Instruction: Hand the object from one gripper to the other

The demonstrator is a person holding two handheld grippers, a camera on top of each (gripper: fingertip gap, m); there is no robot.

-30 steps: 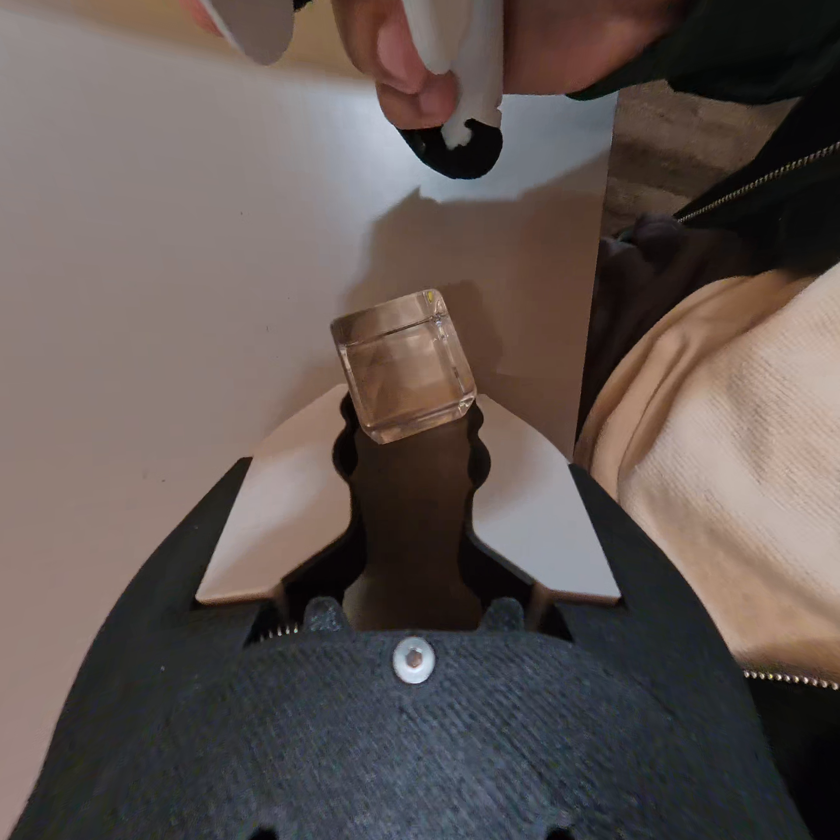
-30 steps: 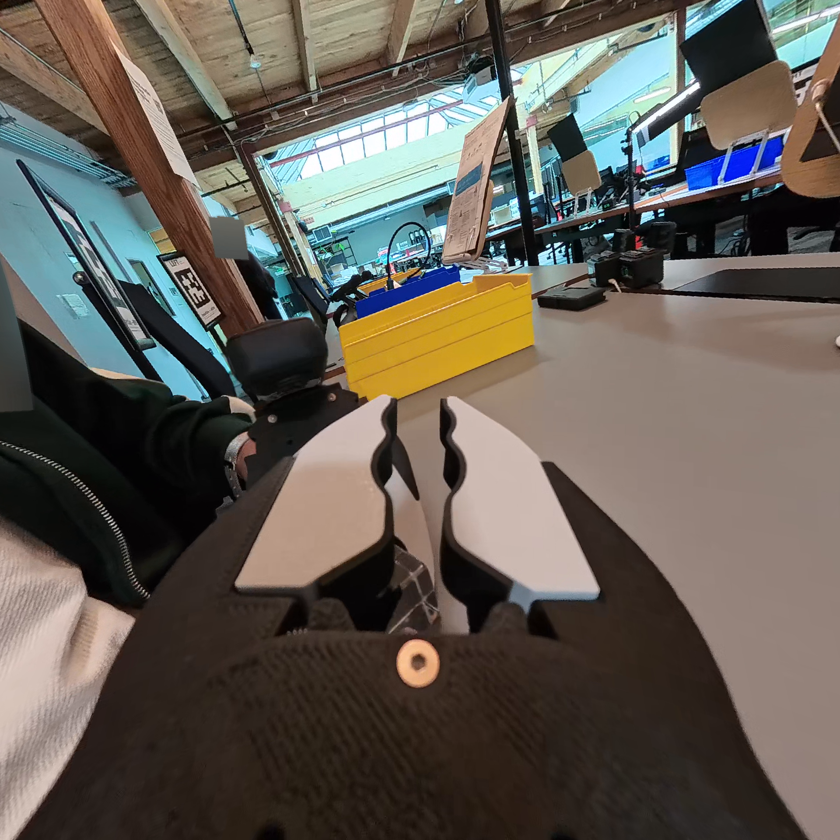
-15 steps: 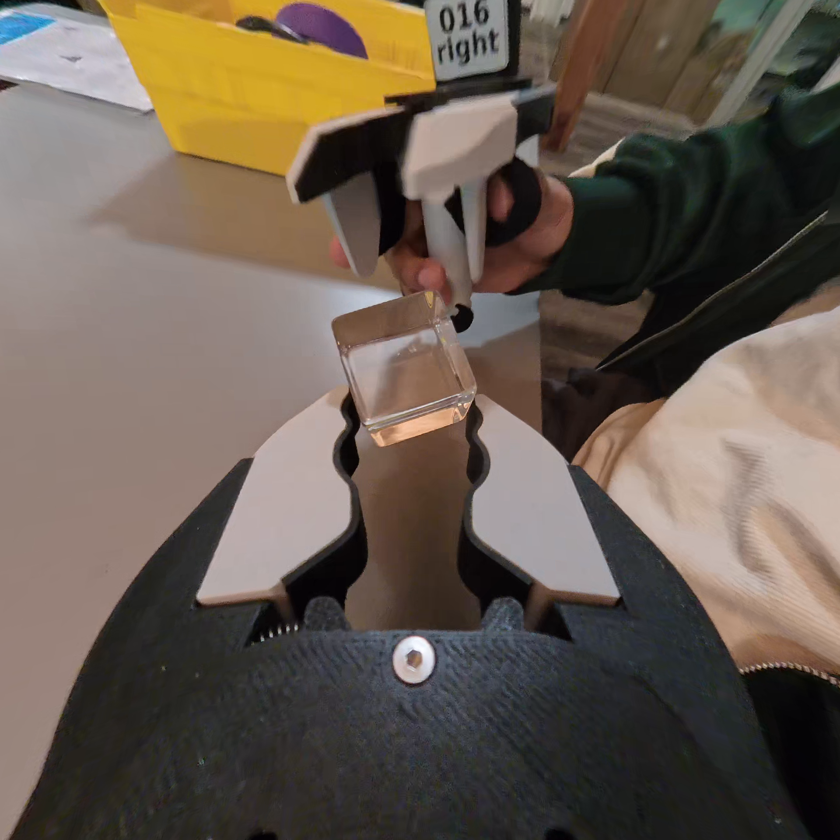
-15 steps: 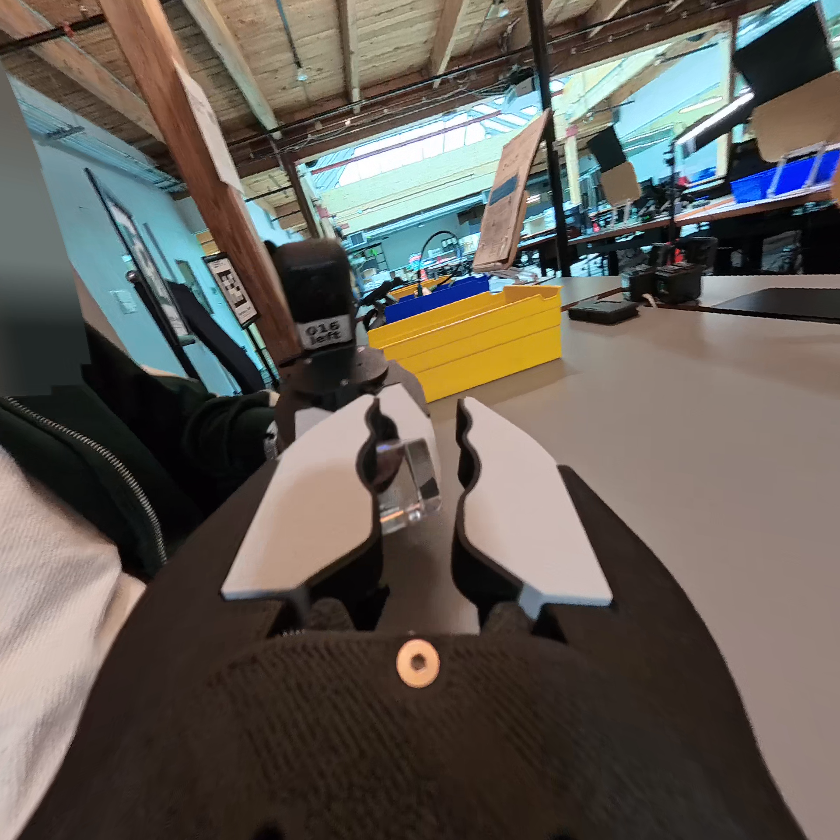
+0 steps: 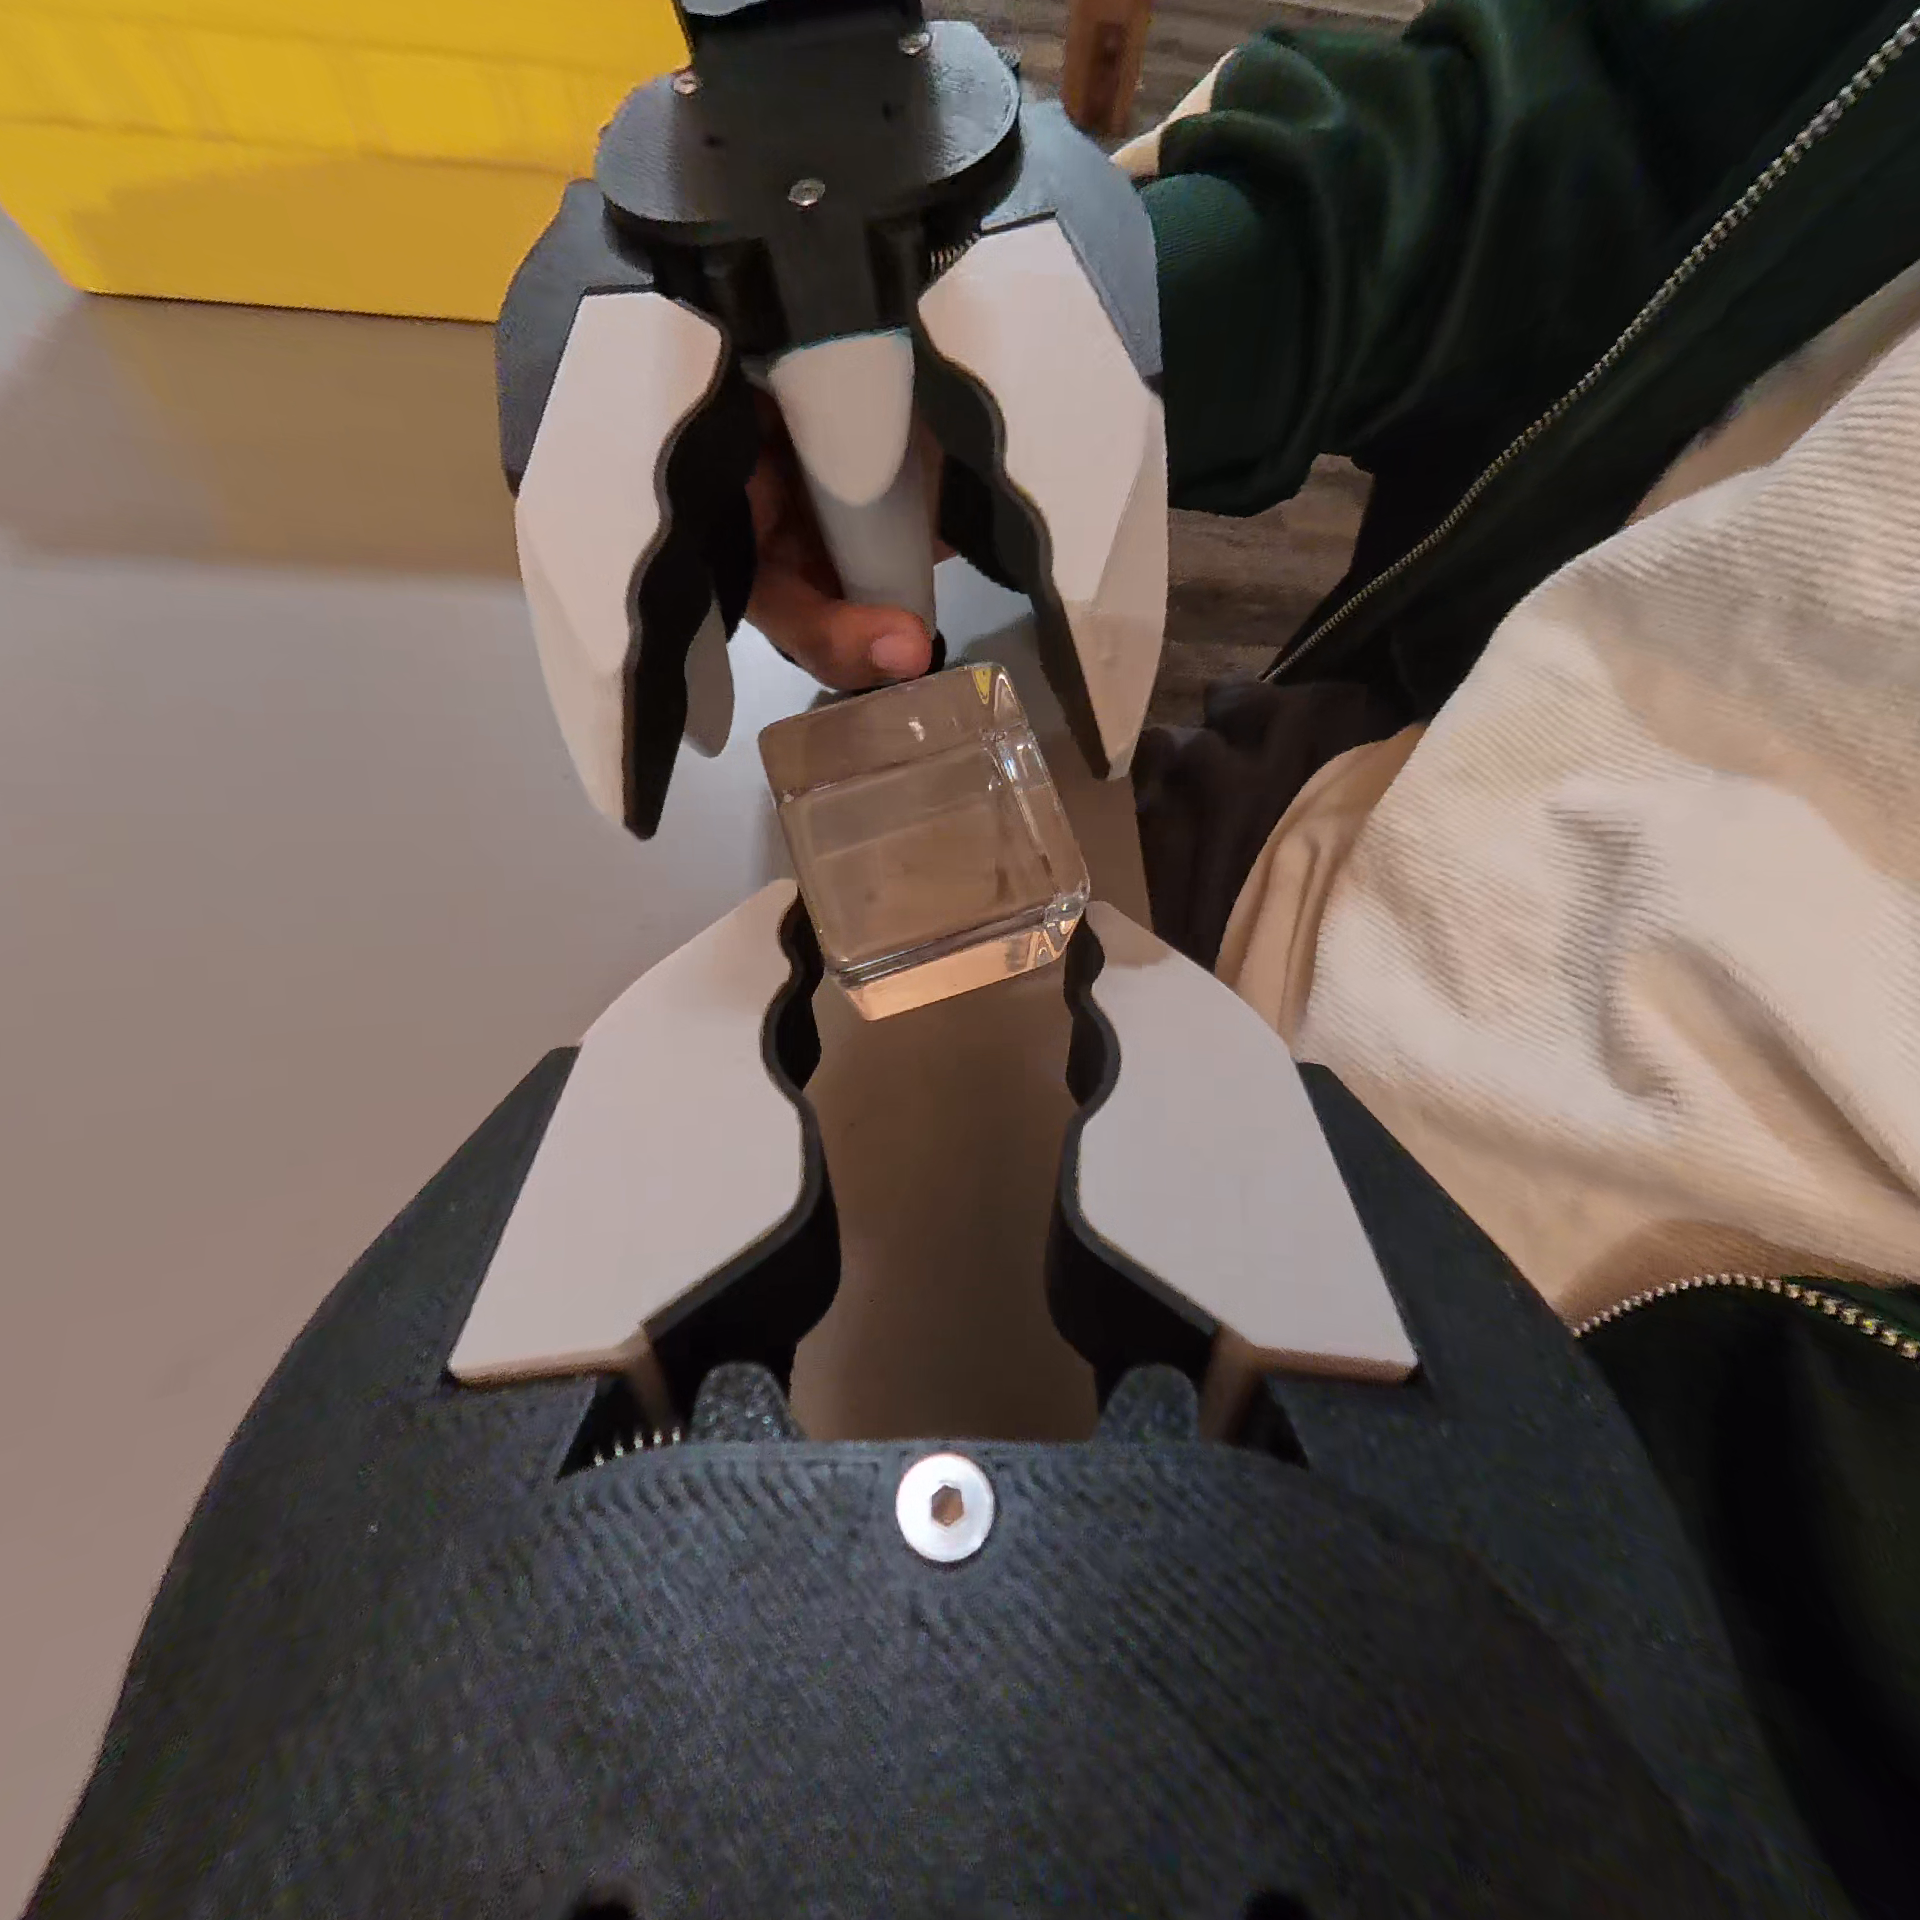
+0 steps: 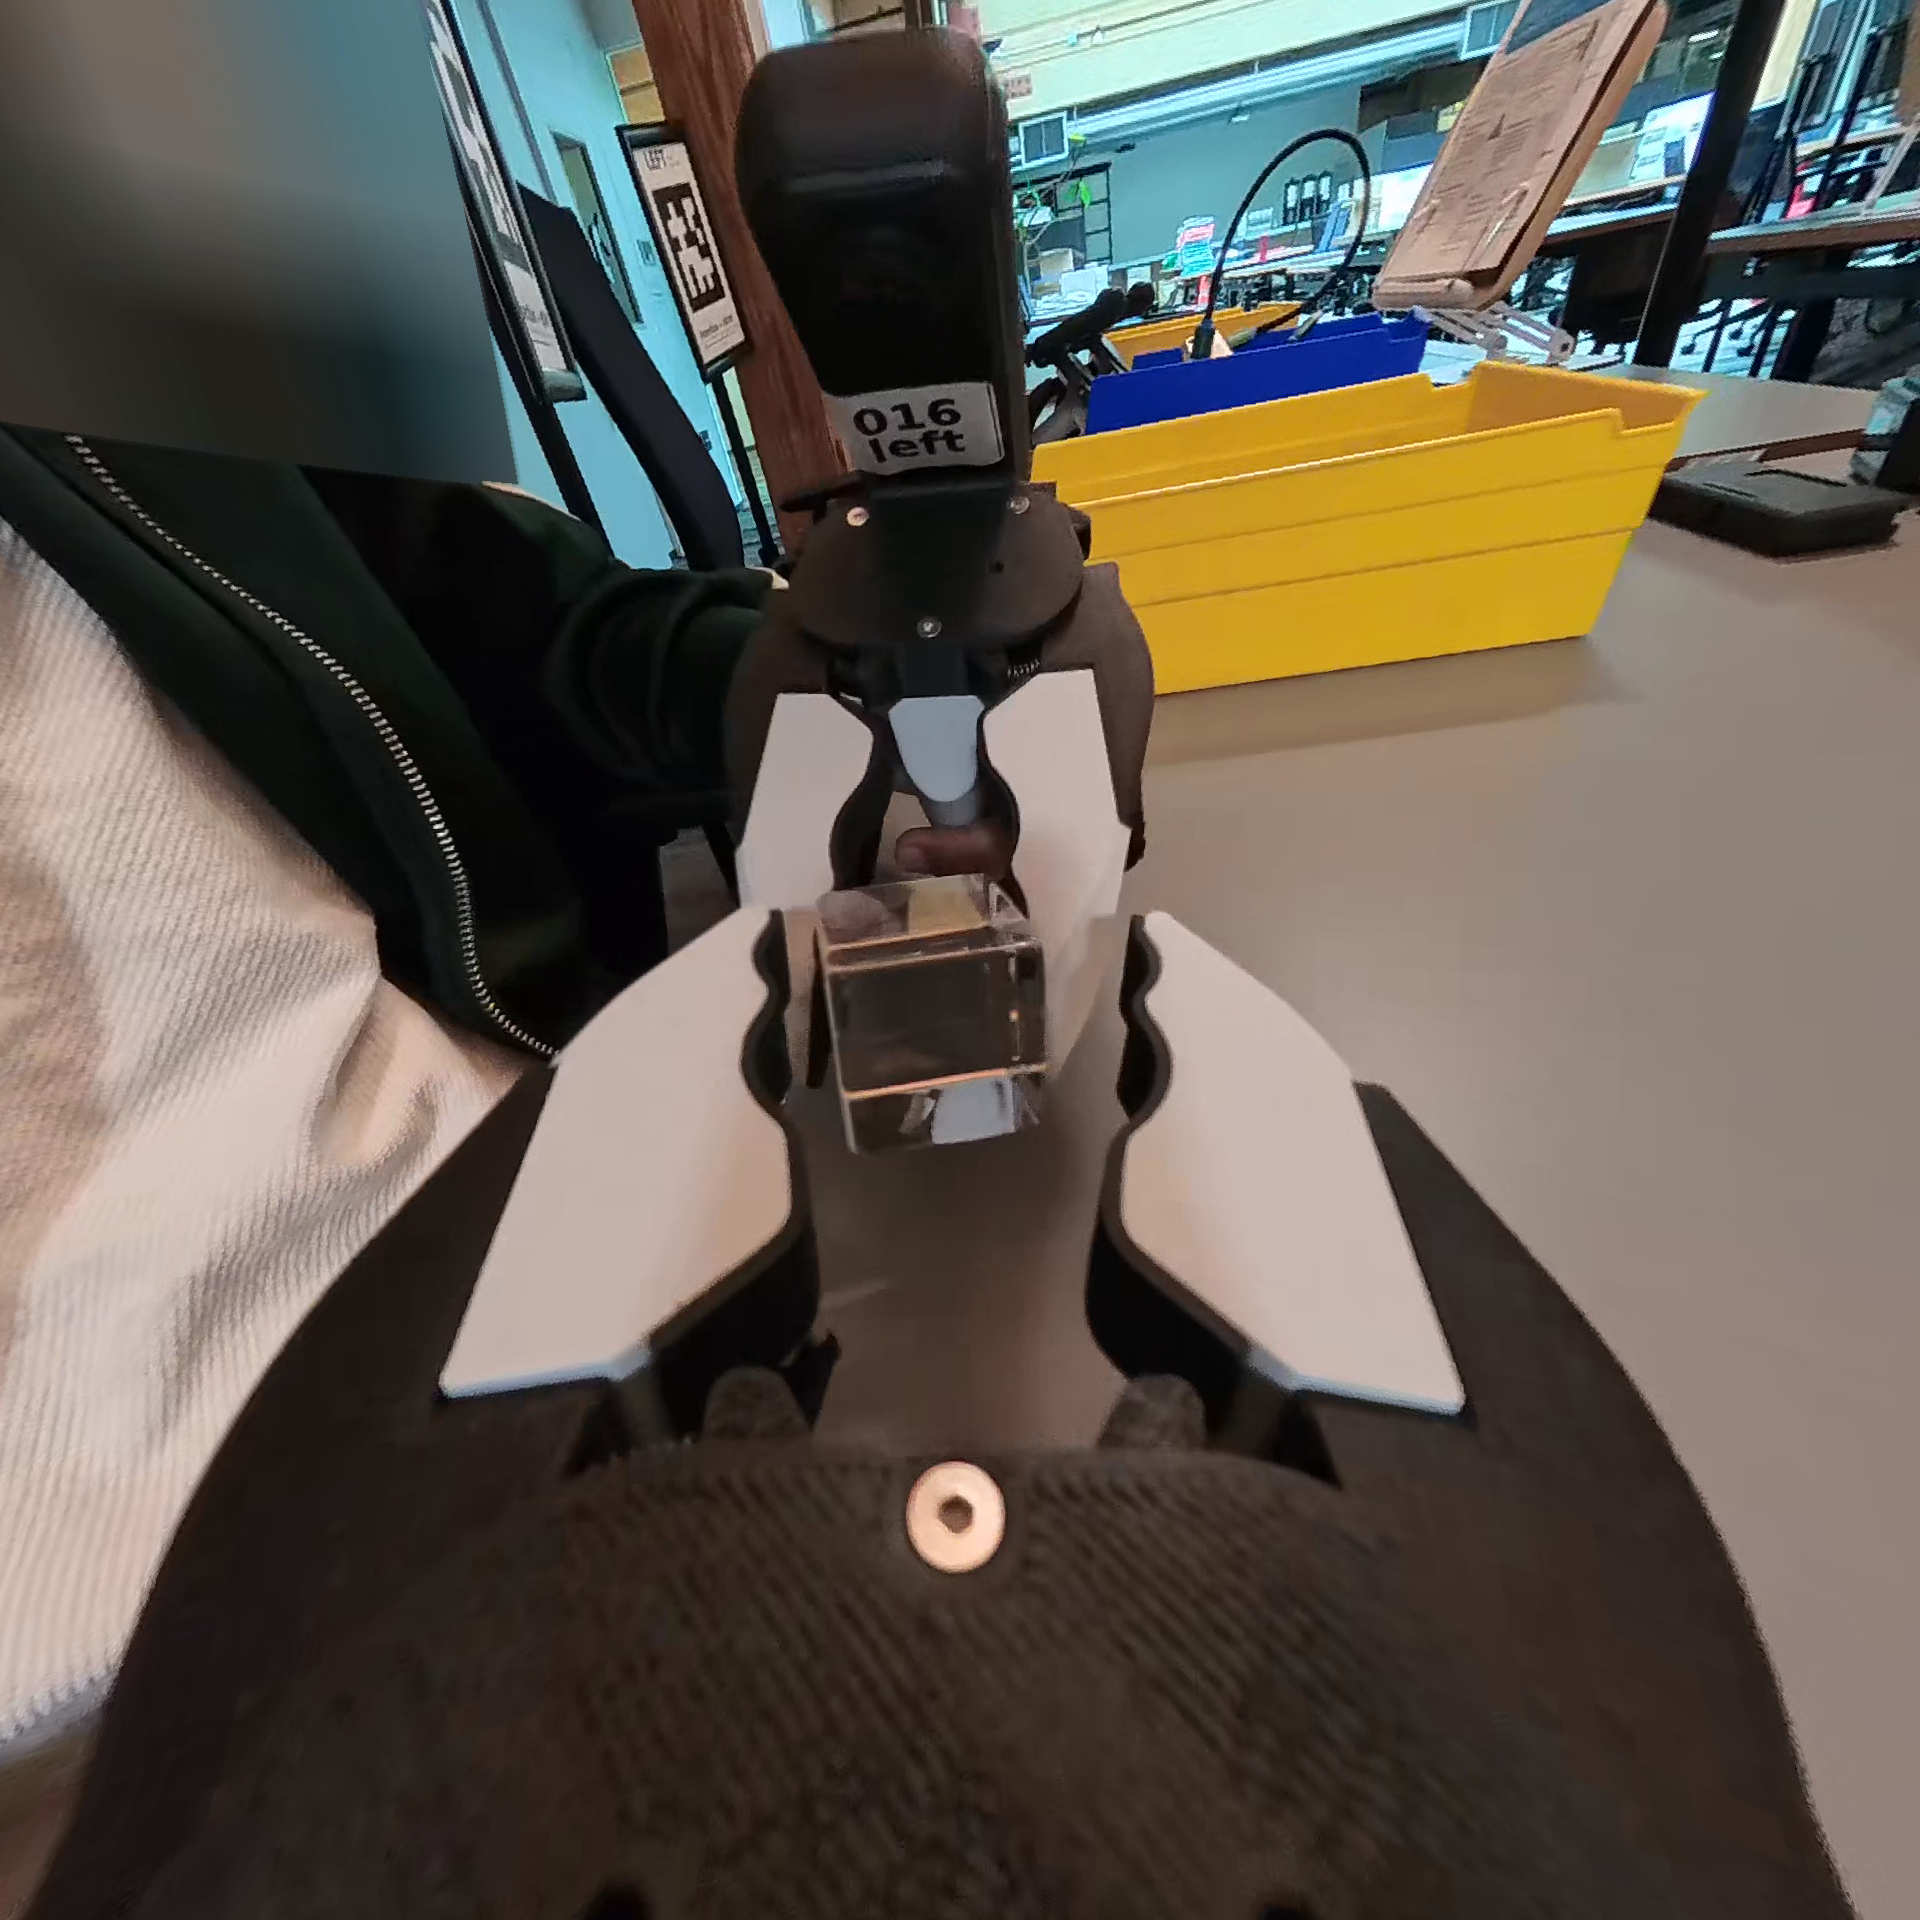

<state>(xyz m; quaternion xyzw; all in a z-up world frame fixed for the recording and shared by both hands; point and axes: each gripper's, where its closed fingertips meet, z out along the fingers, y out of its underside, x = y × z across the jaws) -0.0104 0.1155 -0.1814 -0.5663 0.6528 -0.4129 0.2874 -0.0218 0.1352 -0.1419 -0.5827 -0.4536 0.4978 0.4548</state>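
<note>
Left tongs (image 5: 940, 920) pinch the clear cube (image 5: 925, 831) by its edge; right tongs (image 6: 951, 935) gape around it, seemingly untouching; early release drops it.

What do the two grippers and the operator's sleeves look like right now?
Both the left gripper and right gripper have black textured bodies, white wavy-edged fingers and a silver screw. Dark green zip jacket sleeve over a cream top.

Yellow bin (image 5: 260, 156) behind the right tool (image 5: 873, 769) cut off by the top edge, left tool's (image 6: 935, 904) fingertips hidden behind the clear cube (image 6: 930, 1023), hand on the right tool mostly hidden behind it, shelves far behind the bin too small to tell
</note>
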